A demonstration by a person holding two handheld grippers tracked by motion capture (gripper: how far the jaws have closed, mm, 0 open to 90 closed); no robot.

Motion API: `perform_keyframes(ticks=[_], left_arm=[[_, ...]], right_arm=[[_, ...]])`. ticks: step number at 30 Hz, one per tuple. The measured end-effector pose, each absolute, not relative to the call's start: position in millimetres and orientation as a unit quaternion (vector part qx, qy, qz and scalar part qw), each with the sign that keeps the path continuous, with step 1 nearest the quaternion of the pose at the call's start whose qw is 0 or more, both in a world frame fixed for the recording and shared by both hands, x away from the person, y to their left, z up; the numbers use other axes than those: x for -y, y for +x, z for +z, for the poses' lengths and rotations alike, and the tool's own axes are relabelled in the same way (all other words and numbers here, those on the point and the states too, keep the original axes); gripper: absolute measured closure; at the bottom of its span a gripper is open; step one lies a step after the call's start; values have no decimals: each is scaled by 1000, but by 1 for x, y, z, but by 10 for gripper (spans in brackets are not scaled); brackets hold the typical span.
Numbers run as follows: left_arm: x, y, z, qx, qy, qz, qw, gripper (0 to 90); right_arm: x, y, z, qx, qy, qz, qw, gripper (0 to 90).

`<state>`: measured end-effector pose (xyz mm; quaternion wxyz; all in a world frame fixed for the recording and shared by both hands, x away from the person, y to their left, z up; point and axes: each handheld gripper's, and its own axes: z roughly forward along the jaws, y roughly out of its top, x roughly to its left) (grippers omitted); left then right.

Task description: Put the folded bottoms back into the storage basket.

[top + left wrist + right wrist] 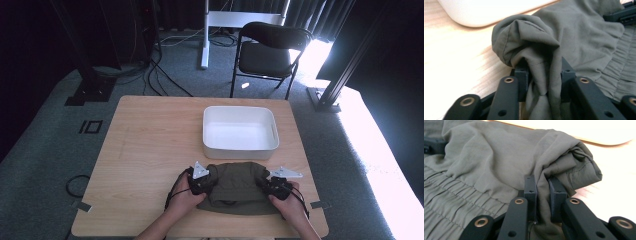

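While bunched on table (pixel 150 130), olive garment (pixel 235 187) creased, elastic-gathered; L tool (pixel 201 186) & R tool (pixel 274 189) pinching cloth.

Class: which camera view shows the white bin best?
The high view: the whole white bin shows, rim and inside, just beyond the green cloth. The left gripper view catches one rounded corner; the right gripper view catches a blurred edge.

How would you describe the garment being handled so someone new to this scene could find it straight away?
Start at the wooden table and find the white rectangular tub near its far edge. Just on the person's side of that tub lies the olive-green garment, bunched, with a gathered elastic band. It is the table's one soft, dark thing, pinched at each end by the left gripper and right gripper.
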<state>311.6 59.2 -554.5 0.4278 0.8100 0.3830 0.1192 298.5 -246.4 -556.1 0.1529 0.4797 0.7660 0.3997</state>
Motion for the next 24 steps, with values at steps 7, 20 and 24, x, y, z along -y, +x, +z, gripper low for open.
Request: perform_keyframes(ticks=[7,20,24], left_arm=[[-64,307,-541,-383,794,99,462,731],[-70,308,-492,-352,779,109,508,739],[-70,314,-475,-346,773,114,519,739]], right_arm=[[252,290,-537,-753,474,431,148,811],[264,275,-484,-723,456,490,170,814],[268,276,-467,-714,450,507,173,814]])
